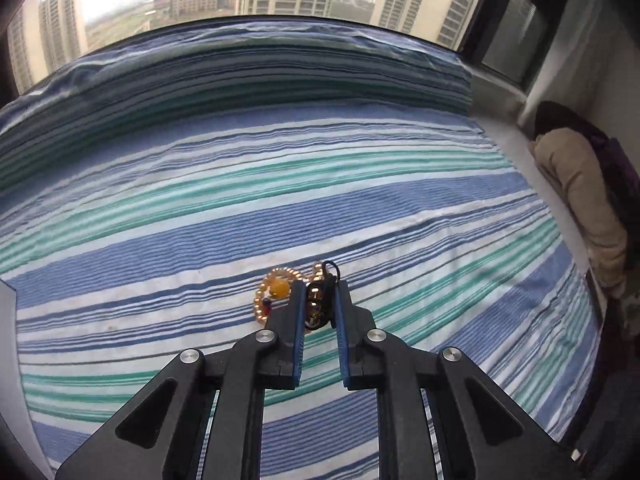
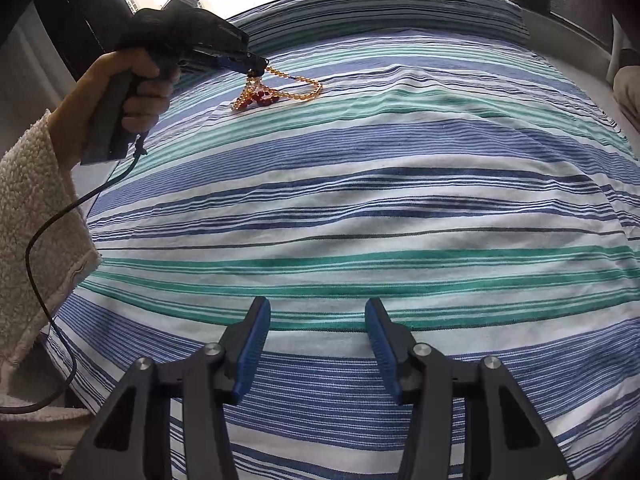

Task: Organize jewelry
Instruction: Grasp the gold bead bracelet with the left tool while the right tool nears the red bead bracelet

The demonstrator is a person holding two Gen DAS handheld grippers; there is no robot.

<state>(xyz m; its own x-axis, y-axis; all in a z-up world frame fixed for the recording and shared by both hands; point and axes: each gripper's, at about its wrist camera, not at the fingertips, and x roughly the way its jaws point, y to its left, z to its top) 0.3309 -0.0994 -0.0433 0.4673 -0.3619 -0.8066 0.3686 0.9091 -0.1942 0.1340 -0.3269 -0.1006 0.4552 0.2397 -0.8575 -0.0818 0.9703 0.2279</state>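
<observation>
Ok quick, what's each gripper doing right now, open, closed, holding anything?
Left gripper: jaws closed on the amber bead strand, which trails onto the striped bedsheet.
Right gripper: jaws open, holding nothing, above the sheet.

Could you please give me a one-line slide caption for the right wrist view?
Open right gripper hovers above the striped bedsheet while the left gripper pinches the amber bead strand.

1 bead necklace [image 2: 280, 90], 1 striped sheet [image 2: 360, 208], 2 grippers [image 1: 319, 294] [image 2: 318, 320].
</observation>
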